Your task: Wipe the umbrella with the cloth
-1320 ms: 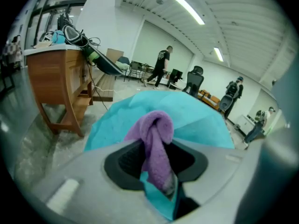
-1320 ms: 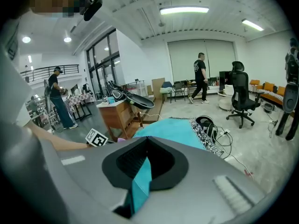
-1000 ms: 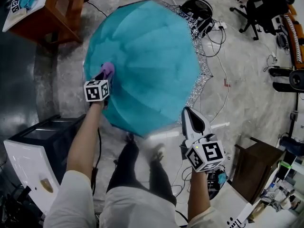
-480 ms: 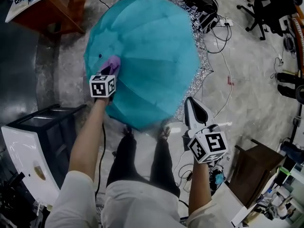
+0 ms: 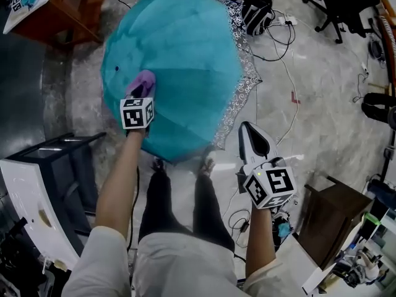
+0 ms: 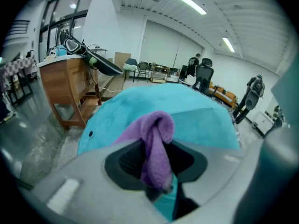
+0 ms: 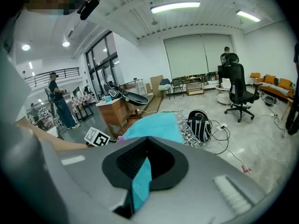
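Observation:
An open teal umbrella point(image 5: 179, 54) with a lace rim lies canopy-up on the floor in front of the person's feet. My left gripper point(image 5: 141, 93) rests on its near-left panel, shut on a purple cloth point(image 5: 143, 80) that presses against the canopy. The left gripper view has the cloth point(image 6: 156, 143) bunched between the jaws of that gripper point(image 6: 158, 164), with the umbrella point(image 6: 196, 115) beyond. My right gripper point(image 5: 247, 129) hangs higher, near the rim's front right and apart from it. Its jaws stand together with nothing in them point(image 7: 145, 171). A thin slit shows the umbrella point(image 7: 156, 125).
A wooden desk point(image 5: 55, 11) stands at the far left. A black and white cabinet point(image 5: 37, 184) is at the near left. A black backpack point(image 5: 250, 5) and cables point(image 5: 288, 67) lie beyond the umbrella, an office chair point(image 5: 346, 5) far right, brown furniture point(image 5: 328, 209) near right.
The left gripper has slid the cloth a little further up the canopy, away from the near-left rim. The umbrella has shifted slightly left in view. The right gripper has hardly moved.

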